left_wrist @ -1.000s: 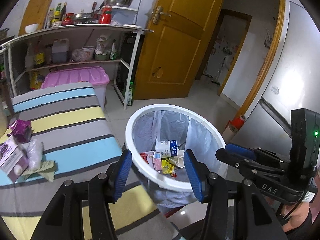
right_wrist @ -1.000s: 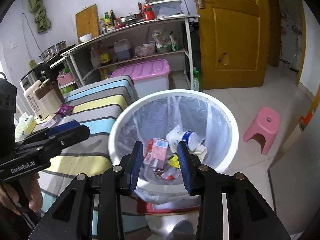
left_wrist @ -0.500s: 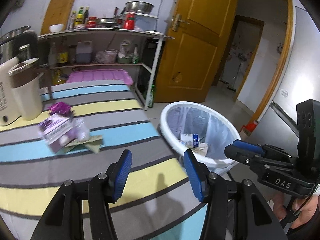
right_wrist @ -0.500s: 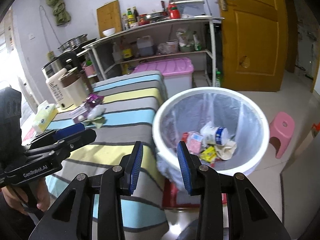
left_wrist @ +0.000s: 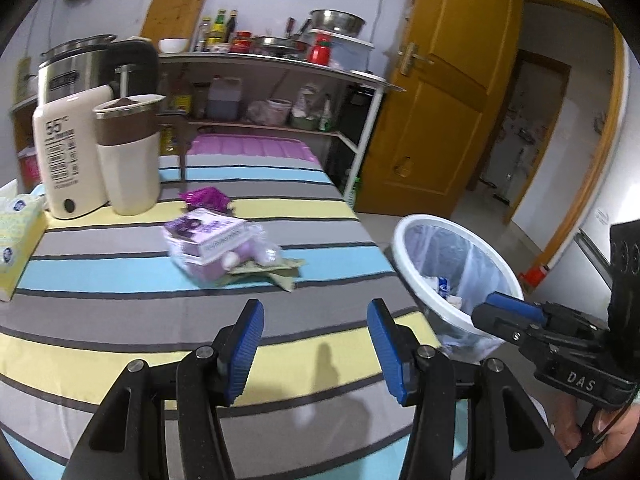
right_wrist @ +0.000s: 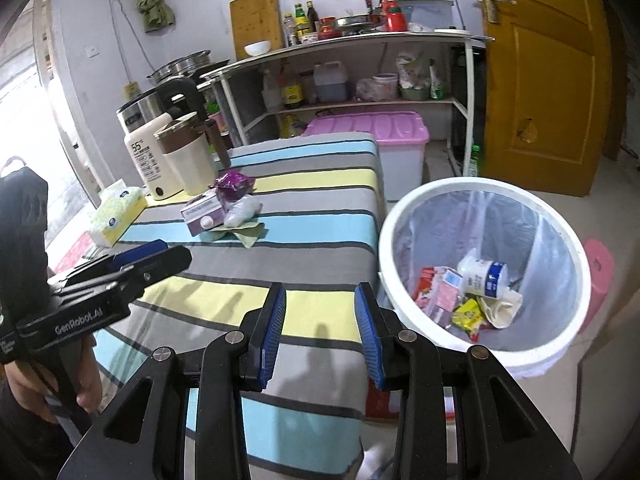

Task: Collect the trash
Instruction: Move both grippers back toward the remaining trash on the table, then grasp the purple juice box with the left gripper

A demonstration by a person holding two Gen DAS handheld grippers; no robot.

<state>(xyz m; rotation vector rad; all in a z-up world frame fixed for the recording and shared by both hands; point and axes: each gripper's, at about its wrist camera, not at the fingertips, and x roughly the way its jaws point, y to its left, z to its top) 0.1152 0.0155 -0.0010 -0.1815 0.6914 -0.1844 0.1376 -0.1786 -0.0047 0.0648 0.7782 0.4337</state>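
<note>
**Back to the bench for the next piece of trash**

From the left wrist view, our left tool (left_wrist: 316, 346) hangs over the striped bench (left_wrist: 120, 320) with its blue pads well apart and nothing between them. Ahead of it lies the trash we are after: a purple carton (left_wrist: 206, 236) on a clear plastic bag (left_wrist: 224, 260), a crumpled green paper (left_wrist: 266, 272) under them, and a shiny purple wrapper (left_wrist: 206, 197) just behind. The pile is blurred here, so we cannot tell exactly how the pieces overlap. The bin (left_wrist: 404, 236) stands off the bench's right edge, and the right tool (left_wrist: 506, 308) shows in front of it. A kettle (left_wrist: 128, 156) and a tissue box (left_wrist: 16, 240) sit at the far left; we judge these are not trash.

From the right wrist view, our right tool (right_wrist: 320, 336) is also empty, its pads apart but closer together than the left pair. It points at the bench's near corner, the bin (right_wrist: 576, 256) beside it on the right, lined and already holding a white cup (right_wrist: 482, 272) and several wrappers (right_wrist: 444, 296). The left tool (right_wrist: 148, 256) reaches in from the left, toward the pile.

We judge the step in hand to be the reach for another item. The next move calls for carrying the left tool forward to the pile, lowering its open pads around the carton or bag, and closing without dragging the paper along.
</note>
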